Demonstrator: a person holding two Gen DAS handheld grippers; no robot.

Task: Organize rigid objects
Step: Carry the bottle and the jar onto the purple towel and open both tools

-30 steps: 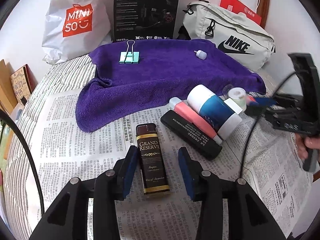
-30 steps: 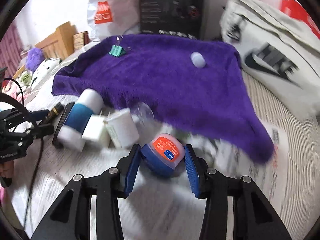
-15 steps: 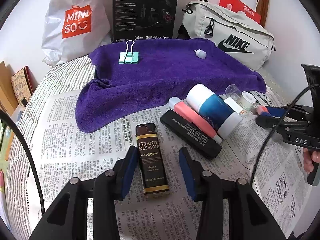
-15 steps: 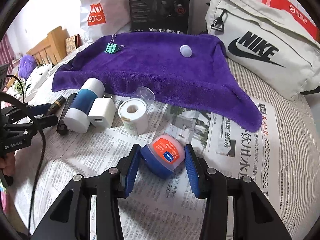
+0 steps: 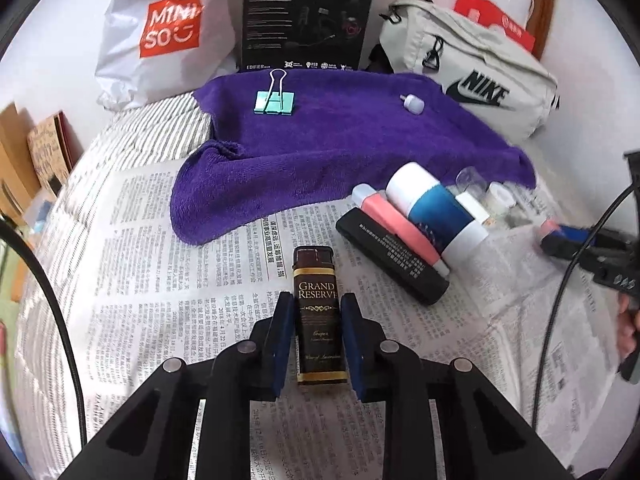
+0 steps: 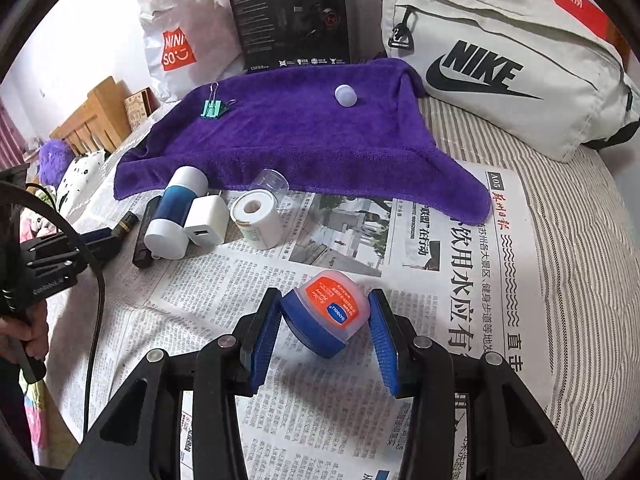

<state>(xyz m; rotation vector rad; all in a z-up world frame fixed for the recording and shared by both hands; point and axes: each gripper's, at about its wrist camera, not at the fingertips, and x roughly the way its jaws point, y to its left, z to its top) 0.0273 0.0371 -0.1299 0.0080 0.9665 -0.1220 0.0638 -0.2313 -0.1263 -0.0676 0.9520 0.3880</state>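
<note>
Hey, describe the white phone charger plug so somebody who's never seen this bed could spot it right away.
Start at the purple towel spread over the newspaper and look just below its near edge, where a row of small items lies. The charger plug sits between the blue and white bottle and the white roll. It is the only boxy one, with a USB slot facing you.

A brown Grand Reserve lighter (image 5: 319, 312) lies flat on the newspaper (image 5: 160, 280), label up. A blue Vaseline jar (image 6: 325, 316) with an orange-labelled lid sits tilted. A green binder clip (image 5: 275, 101) and small white cap (image 6: 345, 95) rest on the purple towel (image 5: 340, 152)
</note>
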